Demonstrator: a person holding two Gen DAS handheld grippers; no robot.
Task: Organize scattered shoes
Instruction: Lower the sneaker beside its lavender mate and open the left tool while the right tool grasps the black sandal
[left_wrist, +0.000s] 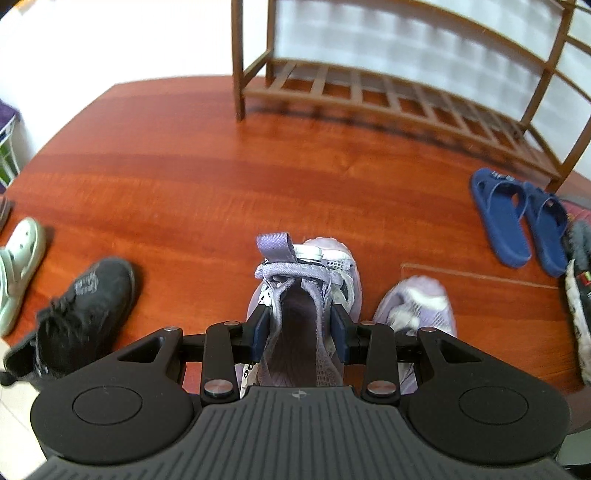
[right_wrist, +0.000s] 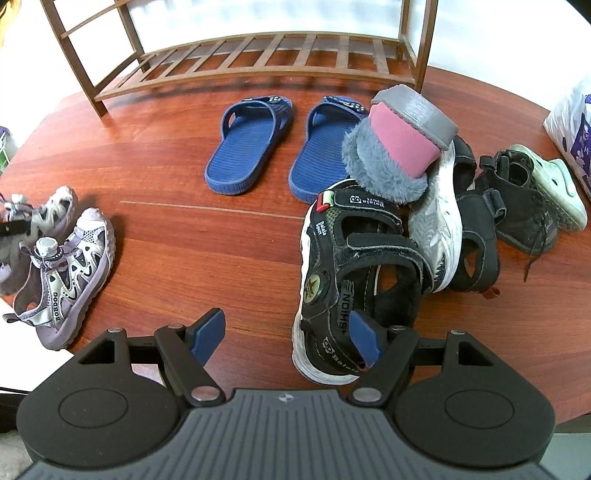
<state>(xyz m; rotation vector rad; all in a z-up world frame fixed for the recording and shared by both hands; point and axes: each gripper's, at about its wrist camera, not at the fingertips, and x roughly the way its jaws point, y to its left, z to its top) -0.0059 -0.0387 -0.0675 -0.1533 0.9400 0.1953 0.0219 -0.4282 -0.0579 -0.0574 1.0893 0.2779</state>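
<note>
Left gripper (left_wrist: 301, 326) angled down, clamping lilac shoe (left_wrist: 295, 314); right gripper (right_wrist: 288, 338) agape.

- You are getting bright daylight, blowing out the white wall (left_wrist: 110, 37).
- Motion blur is softening the left view.
- Fisheye is bending the shoe rack (right_wrist: 258, 55).

Reddish wooden table (right_wrist: 229, 236): scattered shoes (right_wrist: 251, 147), rack (right_wrist: 258, 59).
</note>
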